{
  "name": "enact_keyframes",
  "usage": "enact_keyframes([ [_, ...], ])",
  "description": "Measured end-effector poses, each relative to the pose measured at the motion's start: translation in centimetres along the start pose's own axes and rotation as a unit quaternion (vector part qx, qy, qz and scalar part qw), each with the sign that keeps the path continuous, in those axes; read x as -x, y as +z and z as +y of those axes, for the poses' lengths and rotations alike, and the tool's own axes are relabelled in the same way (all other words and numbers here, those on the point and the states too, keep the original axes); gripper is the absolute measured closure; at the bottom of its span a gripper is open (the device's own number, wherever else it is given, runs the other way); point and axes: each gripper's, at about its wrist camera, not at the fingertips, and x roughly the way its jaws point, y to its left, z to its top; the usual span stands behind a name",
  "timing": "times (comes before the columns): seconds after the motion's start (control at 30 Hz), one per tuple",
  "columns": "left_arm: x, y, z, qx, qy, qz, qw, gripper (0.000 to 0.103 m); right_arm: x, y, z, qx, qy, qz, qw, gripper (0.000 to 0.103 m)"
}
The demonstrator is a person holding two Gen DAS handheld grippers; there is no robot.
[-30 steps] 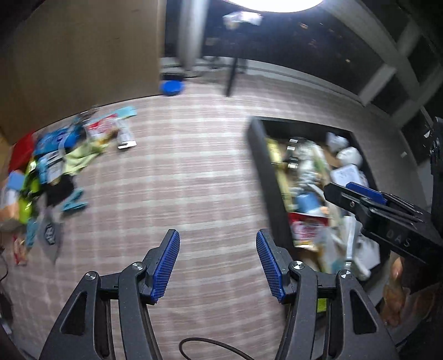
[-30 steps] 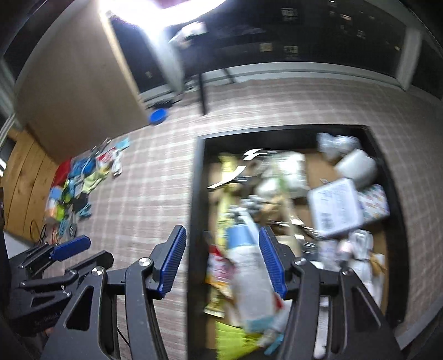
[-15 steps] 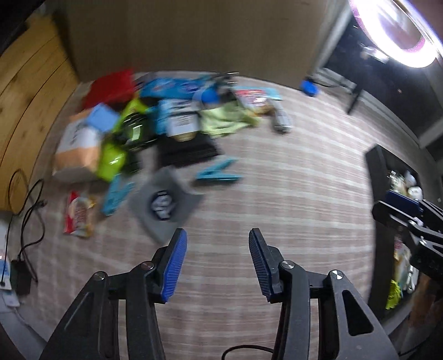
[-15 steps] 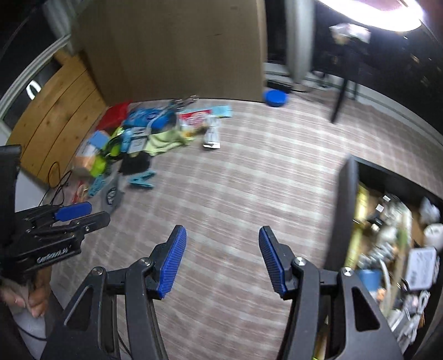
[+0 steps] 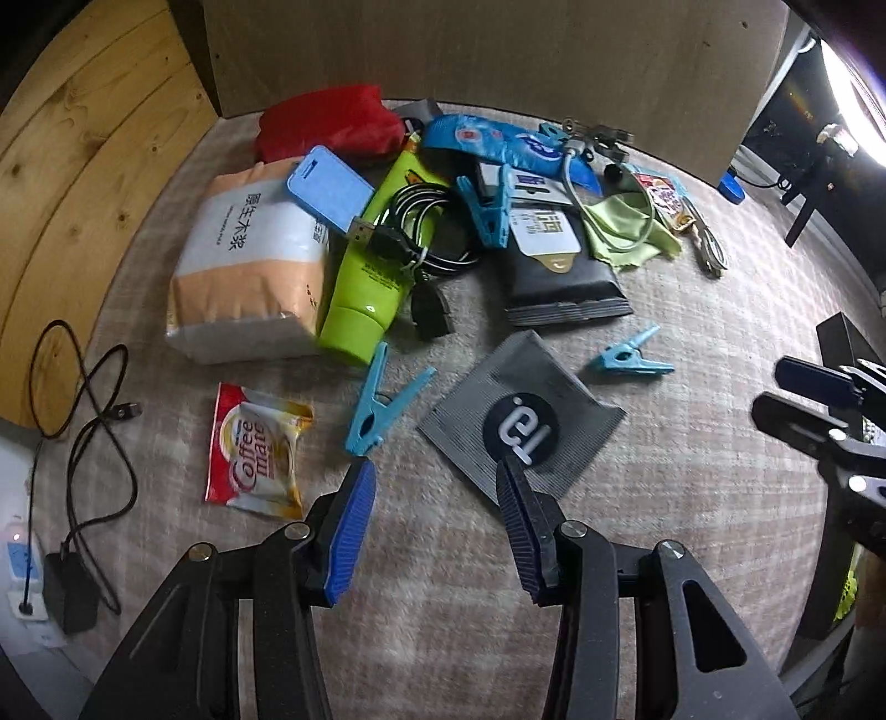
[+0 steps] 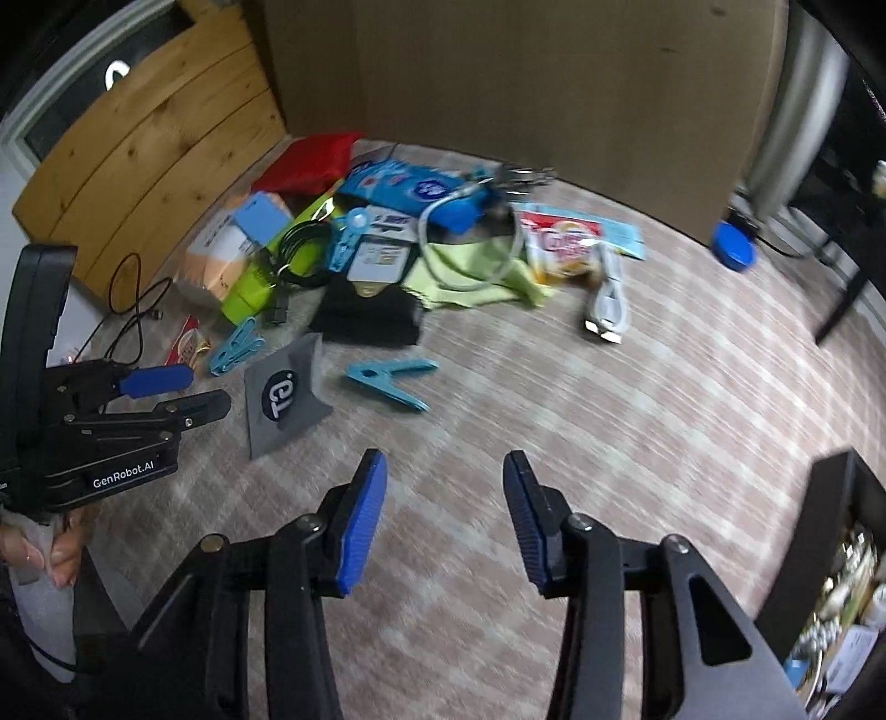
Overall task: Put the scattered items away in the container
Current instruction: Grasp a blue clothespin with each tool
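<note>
Scattered items lie on the carpet: a grey sachet point(image 5: 520, 423) with a round logo, blue clothes pegs point(image 5: 382, 399) point(image 5: 628, 360), a Coffee-mate sachet point(image 5: 255, 457), a green tube point(image 5: 382, 260), a tissue pack point(image 5: 249, 255), a black pouch point(image 5: 559, 282). My left gripper point(image 5: 434, 523) is open and empty just short of the grey sachet. My right gripper point(image 6: 440, 520) is open and empty over bare carpet; the sachet point(image 6: 282, 393) and a peg point(image 6: 390, 379) lie ahead of it. The black container point(image 6: 830, 598) is at the right wrist view's lower right.
A red bag point(image 5: 332, 124), a blue packet point(image 5: 487, 141), a green cloth point(image 5: 626, 227) and cables point(image 5: 426, 232) crowd the pile by a brown board point(image 5: 498, 50). A charger cable point(image 5: 83, 399) lies left by wooden planks point(image 5: 83, 138). A blue disc point(image 6: 732, 252) lies far right.
Both grippers have swung left from the container to the pile of items and come closer to it. Both stay open and empty.
</note>
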Motion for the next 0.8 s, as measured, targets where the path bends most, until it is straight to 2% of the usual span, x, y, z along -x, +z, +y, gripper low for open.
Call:
enact_keyframes([
  [0.13,-1.2,0.5,1.0,0.008,-0.009,0.009,0.9999,0.063,-2.1,1.3,1.1,0.027,-0.001,0.015,1.000,0.062],
  [0.4,-1.9,1.7,2.0,0.001,0.002,0.002,1.0000,0.065,-5.3,3.2,1.8,0.056,0.013,0.041,0.997,0.062],
  [0.63,-2.3,1.2,2.3,-0.030,0.022,-0.003,0.9993,0.065,-6.4,4.2,2.5,0.085,0.020,0.046,0.995,0.062],
  [0.7,-2.7,1.3,2.3,-0.031,0.018,0.000,0.9993,0.065,-7.0,4.4,2.4,0.089,0.017,0.051,0.995,0.063],
  [0.77,-3.0,1.5,2.1,-0.032,0.017,-0.004,0.9993,0.070,-7.2,4.5,2.2,0.087,0.019,0.052,0.995,0.063],
  [0.8,-3.0,1.5,1.9,-0.035,0.019,-0.008,0.9992,0.076,-7.2,4.6,2.1,0.082,0.022,0.051,0.995,0.063],
])
